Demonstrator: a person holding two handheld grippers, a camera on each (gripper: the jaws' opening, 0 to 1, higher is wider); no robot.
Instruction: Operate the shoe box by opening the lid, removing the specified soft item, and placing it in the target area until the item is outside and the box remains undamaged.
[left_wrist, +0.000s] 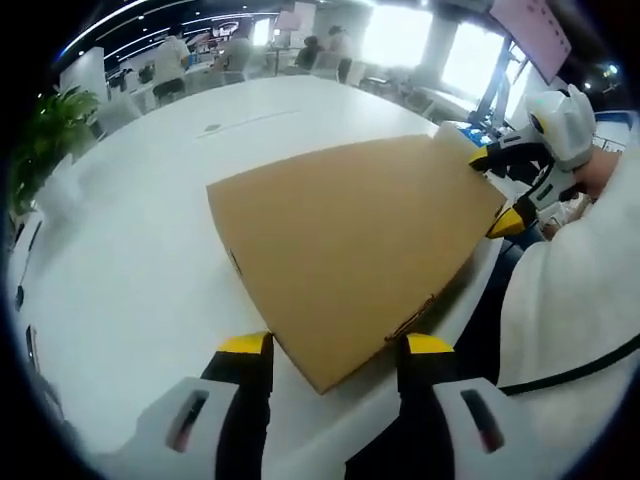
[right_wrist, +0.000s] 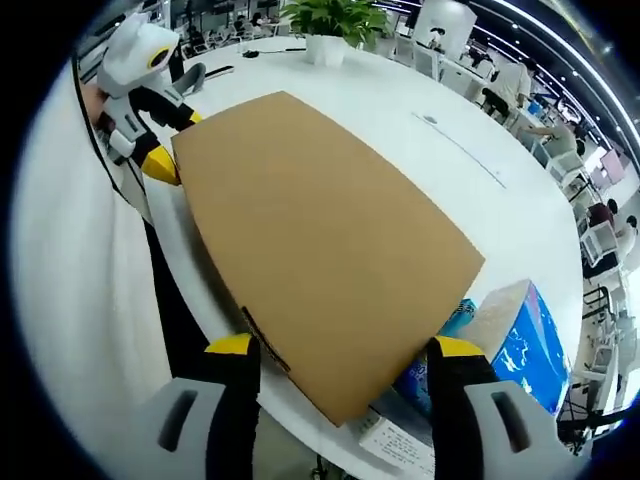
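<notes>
A brown cardboard shoe box (left_wrist: 350, 245) lies on the white table (left_wrist: 120, 260) with its lid down. My left gripper (left_wrist: 336, 345) stands open, the box's near corner lying between its yellow-tipped jaws. My right gripper (left_wrist: 495, 192) shows at the far corner of the box, its jaws apart on either side of that corner. In the right gripper view the same box (right_wrist: 320, 230) points a corner between the jaws of my open right gripper (right_wrist: 345, 348), and my left gripper (right_wrist: 172, 142) straddles the opposite corner. The inside of the box is hidden.
A blue printed box (right_wrist: 525, 340) sits beside the shoe box near the table edge. A potted plant (right_wrist: 335, 20) stands at the table's far side. The person's white sleeve (left_wrist: 570, 310) lies close by. Chairs and people fill the background.
</notes>
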